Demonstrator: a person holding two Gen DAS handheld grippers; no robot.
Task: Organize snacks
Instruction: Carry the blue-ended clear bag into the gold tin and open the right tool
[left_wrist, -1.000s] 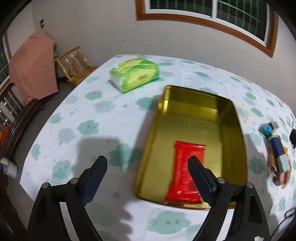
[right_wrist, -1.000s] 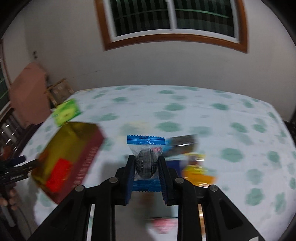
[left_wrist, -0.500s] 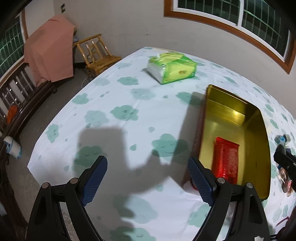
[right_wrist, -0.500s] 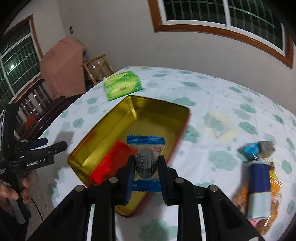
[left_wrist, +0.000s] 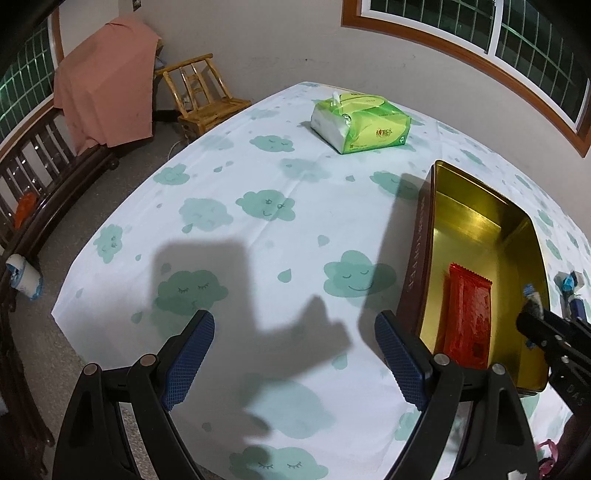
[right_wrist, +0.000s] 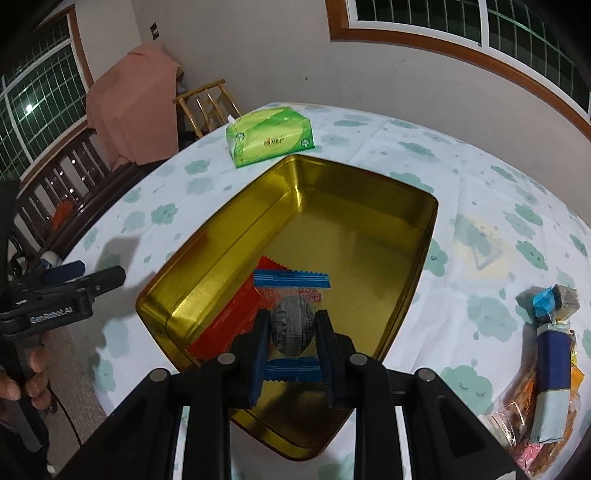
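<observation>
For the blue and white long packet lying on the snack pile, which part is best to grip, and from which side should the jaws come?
Probably grip the blue and white packet at mid-length, across its narrow width, coming from above. It lies roughly flat and lengthwise on the other snack bags, so its long sides are exposed. The ends seem worse: a dark wrapped snack sits close at the far end.

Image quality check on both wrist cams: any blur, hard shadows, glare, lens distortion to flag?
Left wrist view: sharp, heavy fisheye bending of the table edge and window frame; hard dark shadows of the tools fall across the cloth; dark vignette in the corners. Right wrist view: also sharp; shiny reflections on the gold tin walls; the blue-wrapped snack in the right tool is crisp; the snack pile is stretched at the rim.
</observation>
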